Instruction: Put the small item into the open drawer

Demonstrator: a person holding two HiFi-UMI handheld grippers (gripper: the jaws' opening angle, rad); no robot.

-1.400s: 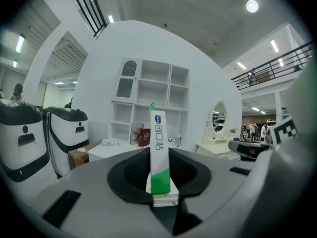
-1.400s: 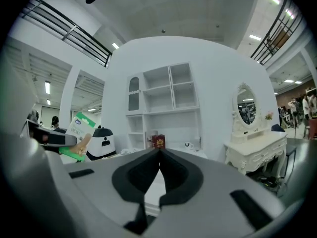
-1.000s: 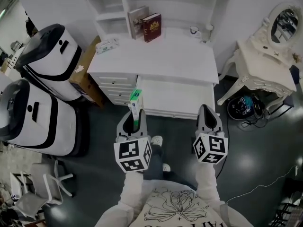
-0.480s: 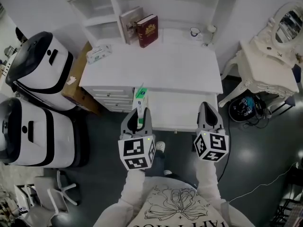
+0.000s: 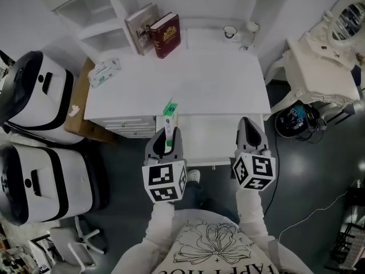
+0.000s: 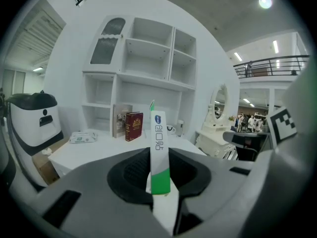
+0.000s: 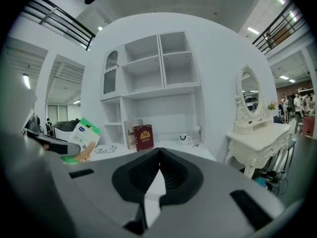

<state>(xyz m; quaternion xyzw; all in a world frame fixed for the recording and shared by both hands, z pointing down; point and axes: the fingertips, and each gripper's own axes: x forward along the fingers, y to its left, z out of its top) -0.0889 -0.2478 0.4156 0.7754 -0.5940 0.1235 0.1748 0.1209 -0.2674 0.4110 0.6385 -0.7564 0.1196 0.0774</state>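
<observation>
The small item is a flat green and white box (image 5: 169, 117), upright between the jaws of my left gripper (image 5: 165, 137), which is shut on it. In the left gripper view the box (image 6: 158, 133) stands on edge in the left gripper (image 6: 159, 155). The open drawer (image 5: 211, 138) juts from the front of the white desk (image 5: 188, 79), just beyond both grippers. My right gripper (image 5: 247, 124) hovers over the drawer's right part. In its own view the right gripper (image 7: 158, 152) is shut and holds nothing, with the box (image 7: 79, 142) off to the left.
On the desk stand a red book (image 5: 164, 34), a grey book (image 5: 141, 27), a tissue pack (image 5: 104, 72) and a mug (image 5: 230, 32). Two large white and black machines (image 5: 34, 96) stand left. A white dressing table (image 5: 319, 67) is right, with cables on the floor.
Both grippers have moved forward toward the desk and now reach over the drawer's front. The left one still carries the box.
</observation>
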